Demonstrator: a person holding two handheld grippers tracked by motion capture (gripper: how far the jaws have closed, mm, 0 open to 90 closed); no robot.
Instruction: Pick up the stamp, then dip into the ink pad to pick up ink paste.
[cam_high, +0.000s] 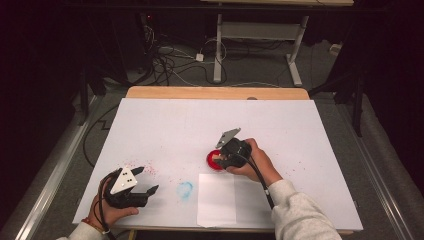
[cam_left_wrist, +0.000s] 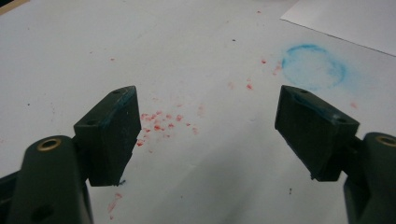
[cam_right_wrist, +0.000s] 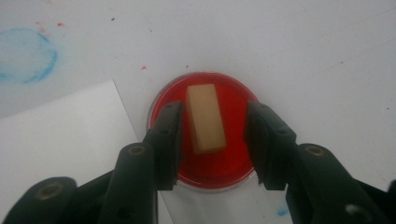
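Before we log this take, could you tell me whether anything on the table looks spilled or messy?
Yes. Red specks are scattered across the white table cover near the left gripper, and a smudged blue ring stains it beside the paper sheet. The red dish itself looks intact, its tan block lying inside.

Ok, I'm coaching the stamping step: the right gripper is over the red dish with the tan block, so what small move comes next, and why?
Probably close the right gripper a little more onto the tan rectangular block. Its fingers straddle the block standing in the round red paint dish, with gaps visible on both sides, so nothing is gripped yet.
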